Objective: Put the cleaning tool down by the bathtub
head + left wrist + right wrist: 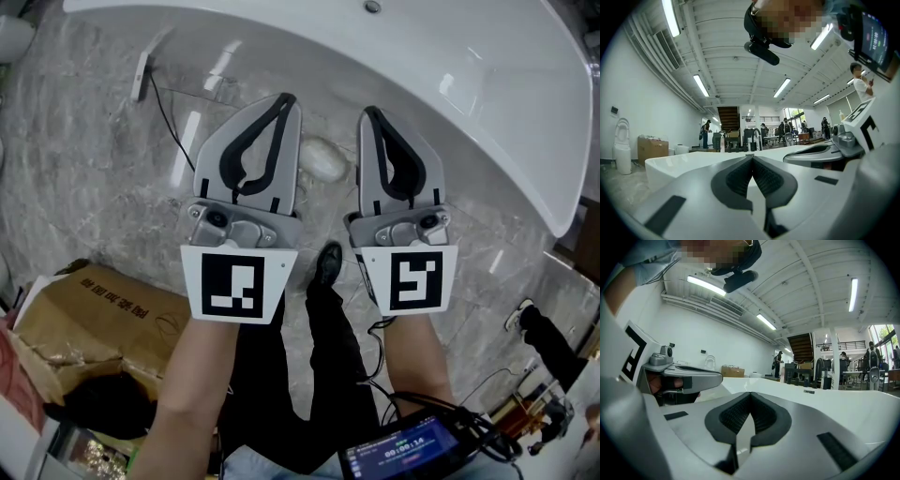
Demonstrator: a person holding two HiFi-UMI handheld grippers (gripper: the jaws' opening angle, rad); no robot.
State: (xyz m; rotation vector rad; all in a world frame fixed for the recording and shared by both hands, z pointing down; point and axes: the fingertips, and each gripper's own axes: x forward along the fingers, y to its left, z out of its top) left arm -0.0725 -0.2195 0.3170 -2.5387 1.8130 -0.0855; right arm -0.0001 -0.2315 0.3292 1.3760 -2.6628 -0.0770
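Note:
I hold both grippers side by side over the marble floor, pointing level at the white bathtub (450, 84). My left gripper (285, 99) is shut with nothing between its black pads, and its tips meet in the left gripper view (750, 156). Just as shut and bare is my right gripper (367, 112), whose own view shows the pads touching (750, 394). A pale oval object (323, 159) lies on the floor between the two grippers, close to the tub's wall. A white handle-like thing (142, 74) with a black cord lies at the upper left by the tub. I cannot tell which is the cleaning tool.
A torn cardboard box (94, 319) sits at the lower left. A person's black shoe (328, 262) and trouser leg stand below the grippers. A screen device (403, 455) with cables hangs at the bottom. A toilet (621, 145) and several people are far off in the hall.

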